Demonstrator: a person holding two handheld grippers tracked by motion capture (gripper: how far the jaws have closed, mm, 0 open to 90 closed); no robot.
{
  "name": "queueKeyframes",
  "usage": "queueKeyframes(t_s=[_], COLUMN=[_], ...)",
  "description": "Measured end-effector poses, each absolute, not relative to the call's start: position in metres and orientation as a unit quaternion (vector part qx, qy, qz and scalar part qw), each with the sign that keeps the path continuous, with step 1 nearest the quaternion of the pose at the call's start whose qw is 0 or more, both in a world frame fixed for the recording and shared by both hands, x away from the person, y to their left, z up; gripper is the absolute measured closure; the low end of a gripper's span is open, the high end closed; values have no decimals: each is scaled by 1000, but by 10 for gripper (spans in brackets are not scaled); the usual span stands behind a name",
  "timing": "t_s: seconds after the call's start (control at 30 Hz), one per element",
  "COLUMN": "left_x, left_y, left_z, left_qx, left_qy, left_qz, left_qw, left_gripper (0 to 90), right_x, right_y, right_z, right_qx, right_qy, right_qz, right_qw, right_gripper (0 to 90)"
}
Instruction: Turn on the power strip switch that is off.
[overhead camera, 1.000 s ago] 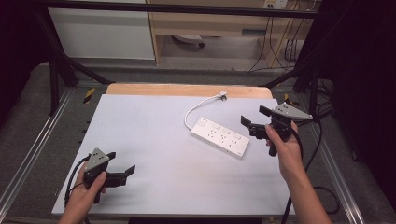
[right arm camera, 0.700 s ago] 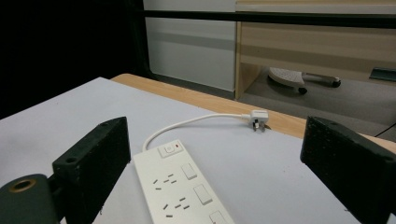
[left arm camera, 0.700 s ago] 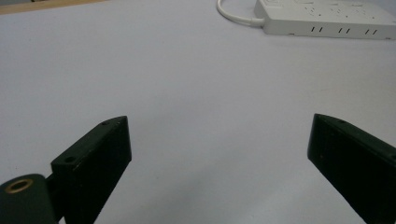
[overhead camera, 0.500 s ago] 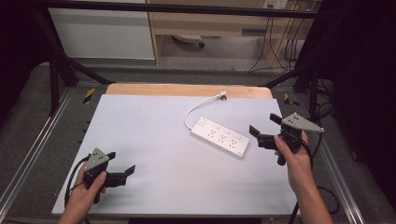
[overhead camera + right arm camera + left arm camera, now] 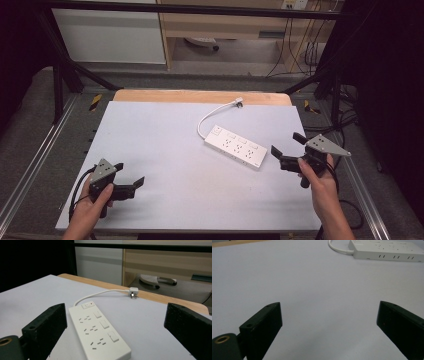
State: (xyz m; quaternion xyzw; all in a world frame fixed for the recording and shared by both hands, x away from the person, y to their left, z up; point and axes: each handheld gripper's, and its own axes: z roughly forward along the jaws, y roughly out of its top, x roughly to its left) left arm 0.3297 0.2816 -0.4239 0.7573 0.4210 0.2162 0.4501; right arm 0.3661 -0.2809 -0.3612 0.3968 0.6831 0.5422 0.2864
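Observation:
A white power strip (image 5: 235, 146) lies flat right of the table's middle. Its white cable curls back to a plug (image 5: 239, 102) near the far wooden edge. My right gripper (image 5: 285, 143) hovers just right of the strip, open, nothing between its jaws, pointing left at the strip's end. In the right gripper view the power strip (image 5: 100, 330) lies ahead between the spread fingers (image 5: 47, 327), with the plug (image 5: 133, 293) beyond. My left gripper (image 5: 129, 174) rests open at the near left corner. Ahead of its fingers (image 5: 262, 325) is bare table, with the power strip (image 5: 387, 250) far off.
The white table top (image 5: 165, 135) ends in a wooden strip (image 5: 200, 96) at the far side. Metal frame rails (image 5: 35, 160) run along both sides. Beyond the table are a cabinet (image 5: 110, 35), a wooden desk and hanging cables (image 5: 305, 45).
My right gripper has drawn back from the power strip, moving right and toward the near edge, still open. The left gripper has not moved.

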Motion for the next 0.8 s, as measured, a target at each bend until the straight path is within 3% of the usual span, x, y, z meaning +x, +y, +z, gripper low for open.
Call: queueKeyframes(t_s=[0.8], left_x=[330], left_y=[280], left_z=[-424], left_qx=[759], left_qy=[418], left_qz=[214], left_qw=[451], left_gripper=[64], right_x=[344], right_y=[-286], right_z=[-435], right_qx=[436], right_qy=[698], right_qz=[504], right_qw=[262], right_gripper=[33])
